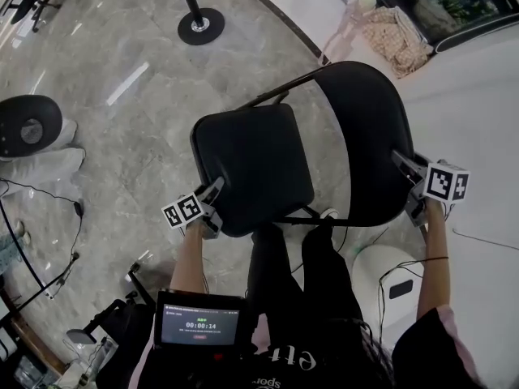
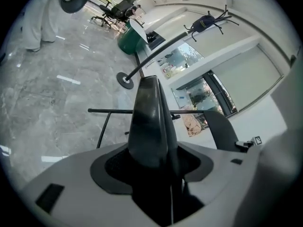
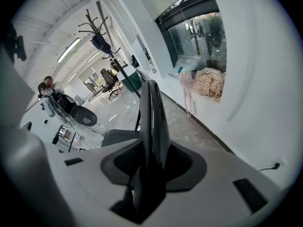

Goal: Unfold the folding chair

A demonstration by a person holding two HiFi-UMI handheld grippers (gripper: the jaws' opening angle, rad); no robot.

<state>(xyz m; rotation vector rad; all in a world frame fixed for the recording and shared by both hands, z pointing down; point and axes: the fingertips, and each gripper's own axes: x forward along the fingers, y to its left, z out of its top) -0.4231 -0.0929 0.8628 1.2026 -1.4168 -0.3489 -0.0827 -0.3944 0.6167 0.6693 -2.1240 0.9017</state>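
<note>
The black folding chair stands opened out on the marble floor, its seat (image 1: 251,164) lying roughly flat and its backrest (image 1: 369,136) to the right. My left gripper (image 1: 212,199) is shut on the seat's near left edge. In the left gripper view that seat (image 2: 149,122) runs edge-on between the jaws of the left gripper (image 2: 152,162), with the backrest (image 2: 222,129) beyond. My right gripper (image 1: 411,178) is shut on the backrest's right edge. The right gripper view shows the backrest (image 3: 152,122) as a thin upright slab clamped in the right gripper (image 3: 152,167).
A coat stand's round base (image 1: 200,25) is on the floor behind the chair. A white wheeled machine (image 1: 32,128) and cables lie at the left. A checked cloth (image 1: 397,39) sits by the window. A white round device (image 1: 389,282) stands near the person's legs.
</note>
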